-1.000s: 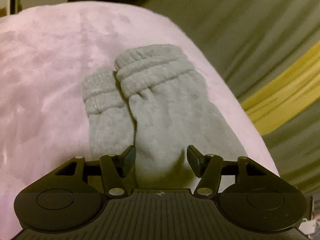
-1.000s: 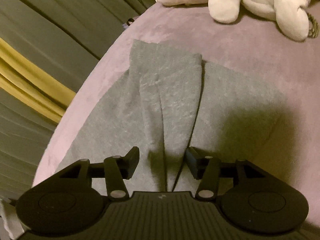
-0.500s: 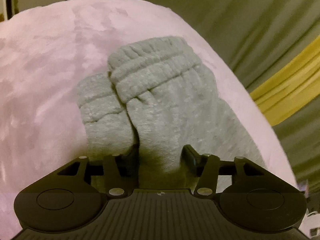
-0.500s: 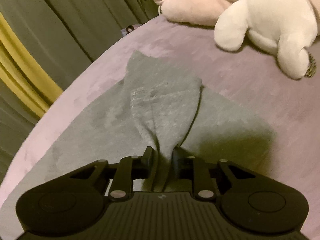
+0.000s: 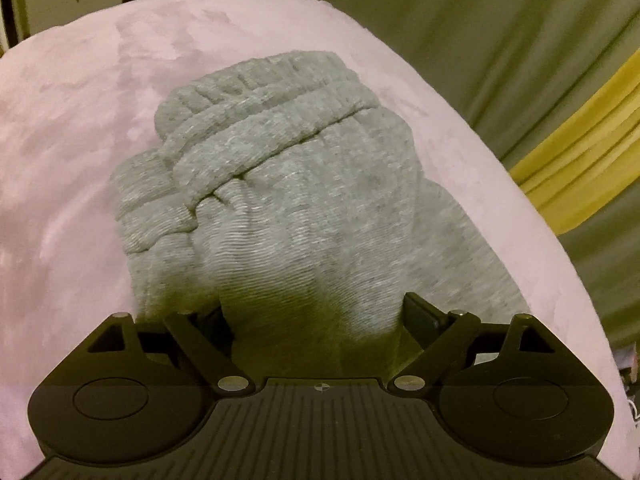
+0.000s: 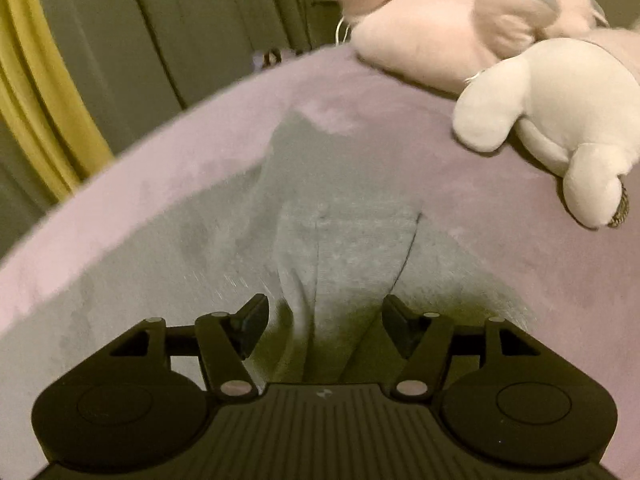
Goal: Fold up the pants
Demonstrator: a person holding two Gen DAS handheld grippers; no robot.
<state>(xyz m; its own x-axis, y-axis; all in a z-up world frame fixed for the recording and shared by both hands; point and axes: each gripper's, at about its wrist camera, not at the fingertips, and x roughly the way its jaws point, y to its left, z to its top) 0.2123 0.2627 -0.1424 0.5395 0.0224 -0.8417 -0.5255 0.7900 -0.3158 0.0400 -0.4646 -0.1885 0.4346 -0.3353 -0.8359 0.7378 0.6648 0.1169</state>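
Note:
Grey sweatpants (image 5: 300,200) lie on a pink blanket (image 5: 80,120). In the left wrist view the two legs end in ribbed cuffs (image 5: 264,120), one lying partly over the other. My left gripper (image 5: 316,316) hangs over the leg cloth. Its jaws are opening wide, a raised bulge of cloth fills the gap, and the left finger is partly hidden behind it. In the right wrist view the wider part of the pants (image 6: 340,240) shows a raised fold. My right gripper (image 6: 324,316) straddles that fold, jaws opening, with gaps on both sides.
Two plush toys, one white (image 6: 560,100) and one pink (image 6: 460,20), lie on the blanket (image 6: 500,240) to the far right of the pants. Olive curtains with a yellow band (image 5: 580,140) hang beyond the bed's edge, close to the pants on that side.
Half a second ago both grippers were pinched on folds of the grey cloth. Both have since spread their jaws and let go. The cuffs now look nearer in the left view.

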